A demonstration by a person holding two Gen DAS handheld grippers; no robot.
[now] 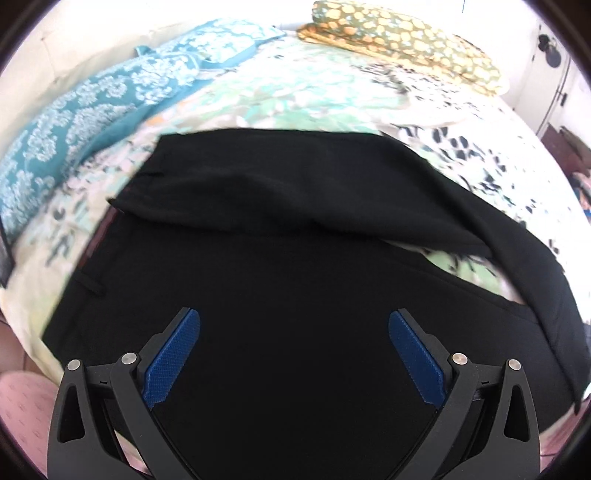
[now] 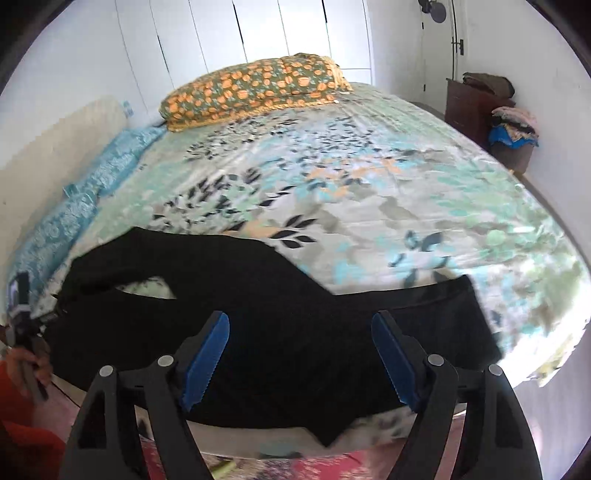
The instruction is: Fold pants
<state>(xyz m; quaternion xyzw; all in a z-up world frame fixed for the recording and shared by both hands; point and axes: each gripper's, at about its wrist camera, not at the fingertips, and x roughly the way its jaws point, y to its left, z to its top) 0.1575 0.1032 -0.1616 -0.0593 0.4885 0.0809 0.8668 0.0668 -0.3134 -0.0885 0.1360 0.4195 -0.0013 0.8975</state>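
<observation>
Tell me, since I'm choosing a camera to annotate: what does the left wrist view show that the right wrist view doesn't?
Left wrist only: the left gripper, jaws open, close over the black pants. Right wrist only: the right gripper, jaws open, a dark cabinet, a laundry basket and white wardrobe doors. Both: pants, floral bedsheet, orange pillow, teal pillows.

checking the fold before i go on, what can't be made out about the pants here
- Left wrist view: the near part of the black pants is cut off by the frame edge and the left gripper.
- Right wrist view: their hanging edge is blurred, partly behind the right gripper.
</observation>
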